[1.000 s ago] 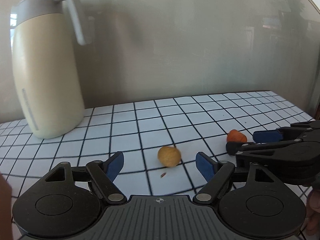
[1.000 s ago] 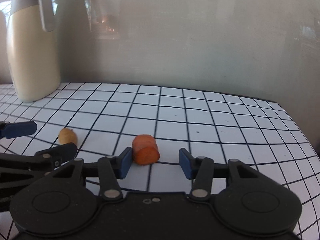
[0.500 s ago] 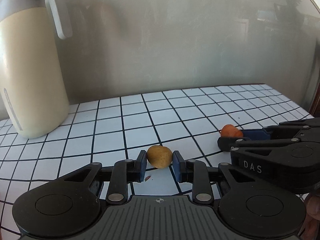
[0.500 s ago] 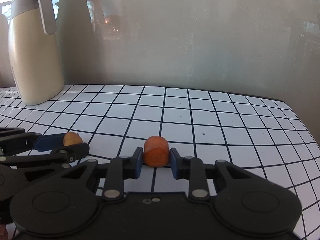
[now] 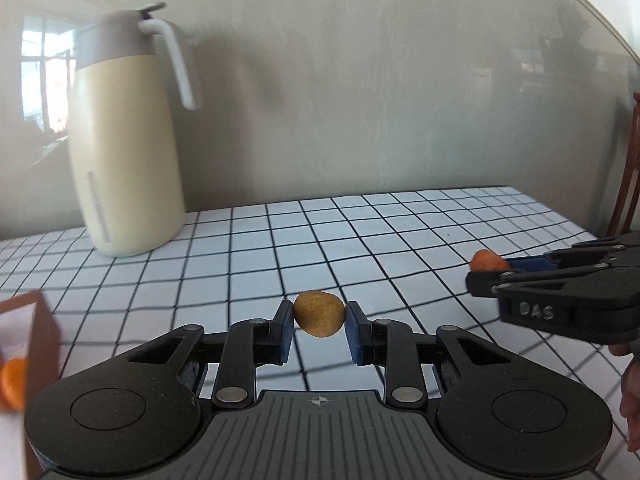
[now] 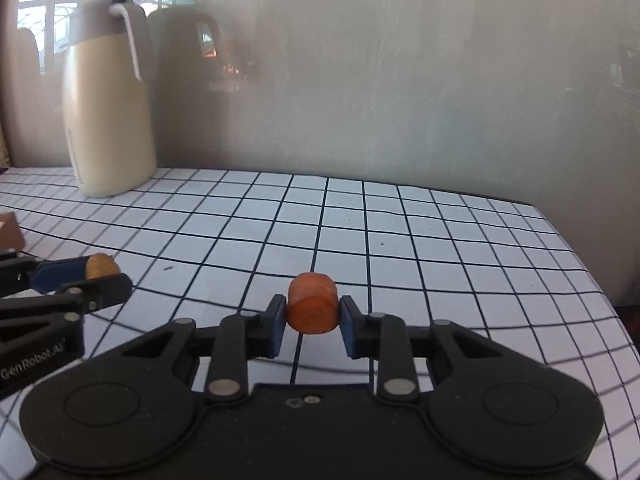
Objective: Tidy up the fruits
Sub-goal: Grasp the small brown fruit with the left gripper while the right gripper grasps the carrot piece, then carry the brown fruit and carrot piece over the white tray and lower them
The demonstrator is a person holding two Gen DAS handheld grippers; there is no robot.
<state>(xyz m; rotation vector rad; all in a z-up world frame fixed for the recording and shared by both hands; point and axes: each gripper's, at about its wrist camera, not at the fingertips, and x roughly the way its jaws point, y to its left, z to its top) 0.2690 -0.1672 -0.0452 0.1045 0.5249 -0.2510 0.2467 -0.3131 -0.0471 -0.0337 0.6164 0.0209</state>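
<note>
- Two views, each looking along its own tool. In the left wrist view, the left hand-held gripper (image 5: pixel 319 328) is clamped on a small speckled yellow-brown fruit (image 5: pixel 319 313), pads on its two sides, so it hangs clear of the checked worktop (image 5: pixel 248 248). Only this view shows a brown box (image 5: pixel 38 344) at the left edge with an orange piece (image 5: pixel 12 384) inside, probably the collecting place.
- In the right wrist view, the right hand-held gripper (image 6: pixel 312 326) is pinched on an orange cylindrical chunk (image 6: pixel 312 307), squeezed across its curved sides with a flat end facing the camera. Only here is that shape plain; the left view catches just its tip.
- Both views show the cream jug (image 6: pixel 106 120) standing at the back, well apart from both fruits.
</note>
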